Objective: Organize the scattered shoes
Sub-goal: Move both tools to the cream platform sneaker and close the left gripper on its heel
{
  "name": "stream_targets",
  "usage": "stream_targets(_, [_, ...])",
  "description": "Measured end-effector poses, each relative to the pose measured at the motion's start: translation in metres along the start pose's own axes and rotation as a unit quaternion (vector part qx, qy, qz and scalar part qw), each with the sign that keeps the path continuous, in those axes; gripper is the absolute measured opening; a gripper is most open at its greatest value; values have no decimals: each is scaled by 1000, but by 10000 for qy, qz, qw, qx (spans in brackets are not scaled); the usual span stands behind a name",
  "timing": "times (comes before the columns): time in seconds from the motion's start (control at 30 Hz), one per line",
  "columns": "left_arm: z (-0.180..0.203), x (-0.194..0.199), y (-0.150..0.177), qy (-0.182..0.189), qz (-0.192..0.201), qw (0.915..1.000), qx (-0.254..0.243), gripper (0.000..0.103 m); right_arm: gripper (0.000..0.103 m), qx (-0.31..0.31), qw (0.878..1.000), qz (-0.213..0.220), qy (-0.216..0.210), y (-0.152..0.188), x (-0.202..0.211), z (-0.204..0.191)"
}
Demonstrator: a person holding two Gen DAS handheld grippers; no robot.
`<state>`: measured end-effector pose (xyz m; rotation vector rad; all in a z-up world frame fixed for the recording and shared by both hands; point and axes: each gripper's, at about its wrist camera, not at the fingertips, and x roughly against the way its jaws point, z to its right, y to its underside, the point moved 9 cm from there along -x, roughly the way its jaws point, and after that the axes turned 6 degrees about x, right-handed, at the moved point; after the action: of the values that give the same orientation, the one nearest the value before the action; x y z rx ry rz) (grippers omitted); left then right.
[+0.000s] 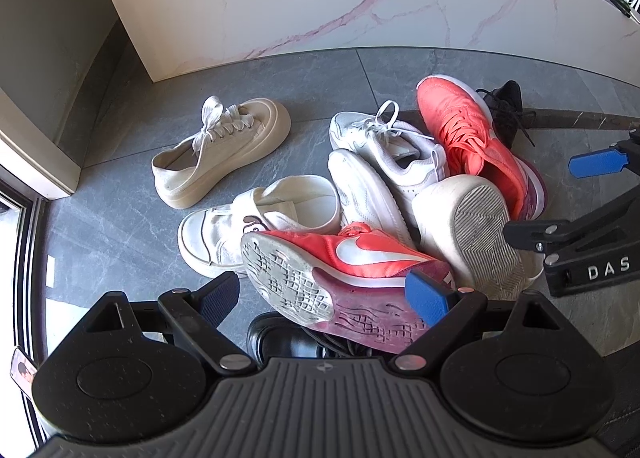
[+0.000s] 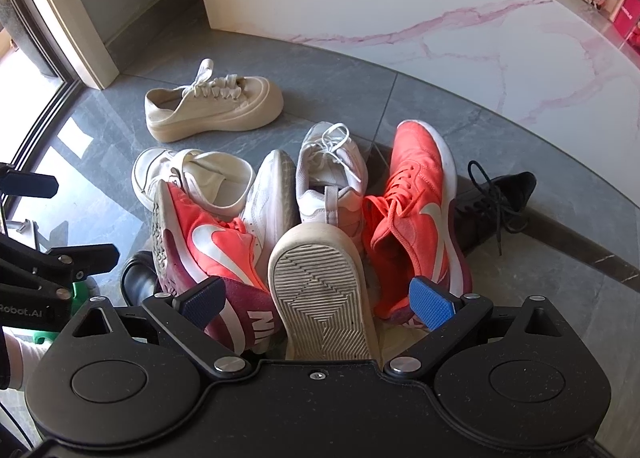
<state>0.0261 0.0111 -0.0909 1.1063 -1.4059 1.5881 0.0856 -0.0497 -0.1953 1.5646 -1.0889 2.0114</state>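
Lying between the spread jaws of the left gripper [image 1: 326,294] was an orange sneaker [image 1: 340,258]; the right gripper [image 2: 318,304], jaws likewise apart, straddled an upturned cream sole [image 2: 324,290].

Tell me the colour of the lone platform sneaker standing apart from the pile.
Cream platform sneaker with matching laces; clearest in the right wrist view.

Lighting: bright daylight from left of the fingers, glare patches on floor [image 2: 72,138]. Focus sharp. Fisheye bending at edges.
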Motion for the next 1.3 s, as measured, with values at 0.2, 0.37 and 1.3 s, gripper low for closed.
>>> stream_targets(0.2, [-22,1,-6,-9,27,9994,347,91,96,-121,9998,66,-110,-6,-3,-1])
stream_targets(0.37, [-45,-1,-13,-200,88,9978,619,83,96,-90,9990,392,-206,-26,7,-9])
stream_targets(1.3, [-195,-105,-102,-738,75,9957,561,77,59,695,9931,776,-534,-118,-76,-79])
